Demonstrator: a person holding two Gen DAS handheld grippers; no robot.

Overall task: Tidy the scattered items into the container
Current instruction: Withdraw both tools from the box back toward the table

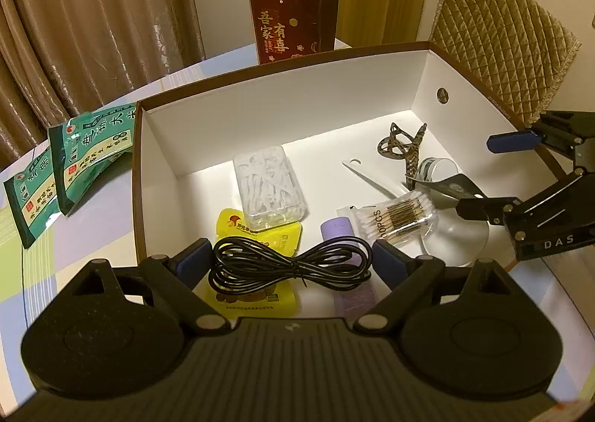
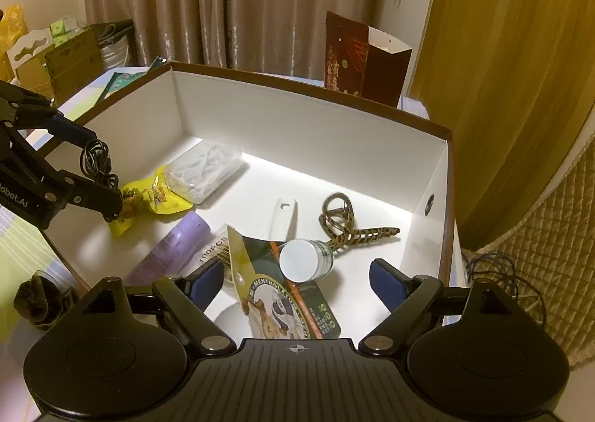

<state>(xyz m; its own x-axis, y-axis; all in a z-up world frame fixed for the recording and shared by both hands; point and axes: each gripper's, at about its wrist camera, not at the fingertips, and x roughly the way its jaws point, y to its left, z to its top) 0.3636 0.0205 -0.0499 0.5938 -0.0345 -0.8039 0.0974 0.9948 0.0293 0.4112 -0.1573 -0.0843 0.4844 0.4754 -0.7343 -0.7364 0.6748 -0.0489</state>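
Observation:
The white box (image 1: 297, 105) (image 2: 297, 124) with a brown rim holds a clear floss-pick case (image 1: 269, 185), a yellow packet (image 1: 260, 236), a purple tube (image 2: 174, 247), a cotton-swab pack (image 1: 398, 215) and a leopard hair clip (image 2: 346, 224). My left gripper (image 1: 292, 262) (image 2: 89, 165) hangs over the near left of the box, shut on a coiled black cable (image 1: 290, 265) that spans its wide jaws. My right gripper (image 2: 297, 282) (image 1: 496, 174) stands open above a white-capped bottle (image 2: 303, 260) on its printed card (image 2: 297, 310), which lies on the box floor.
Two green packets (image 1: 93, 146) (image 1: 29, 206) lie on the checked tablecloth left of the box. A dark red gift bag (image 1: 286, 24) (image 2: 357, 61) stands behind it. A quilted chair back (image 1: 502, 42) rises at the right. A dark green bundle (image 2: 41, 299) sits near the box's front corner.

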